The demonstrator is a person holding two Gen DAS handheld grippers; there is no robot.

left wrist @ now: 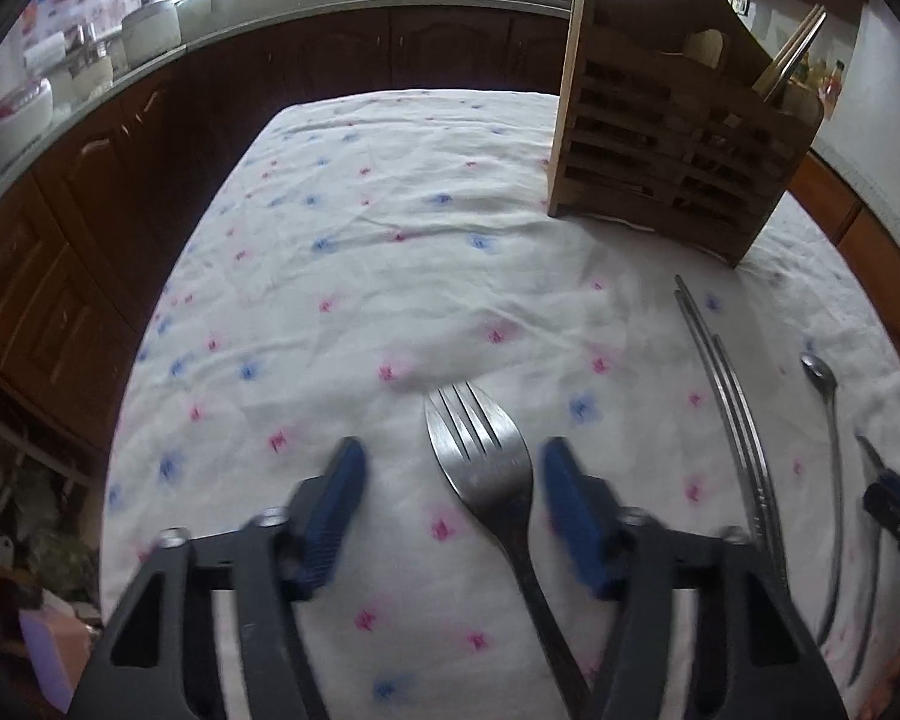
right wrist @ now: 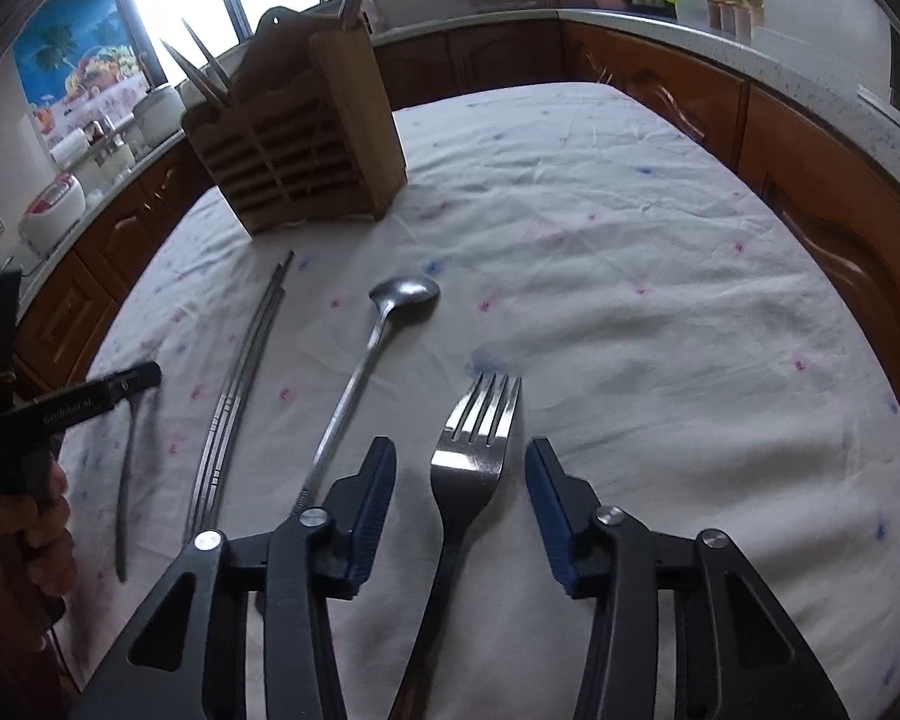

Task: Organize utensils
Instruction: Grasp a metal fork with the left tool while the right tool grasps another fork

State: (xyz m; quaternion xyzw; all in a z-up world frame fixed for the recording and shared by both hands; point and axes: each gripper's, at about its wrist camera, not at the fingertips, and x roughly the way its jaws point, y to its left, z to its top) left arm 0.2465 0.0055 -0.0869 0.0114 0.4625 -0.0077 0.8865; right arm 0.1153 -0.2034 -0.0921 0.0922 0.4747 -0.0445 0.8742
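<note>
Two steel forks lie on the flowered tablecloth. In the left wrist view one fork lies between the blue pads of my left gripper, nearer the right pad; neither pad presses on it. The right wrist view shows the other fork between the pads of my right gripper, with a gap on each side. Between the forks lie metal chopsticks and a long spoon. The wooden utensil holder stands at the far side and has chopsticks in it.
Brown cabinets and a counter with jars, a kettle and a rice cooker ring the table. A hand holds the left tool at the left edge of the right wrist view. The cloth's far half lies bare beside the holder.
</note>
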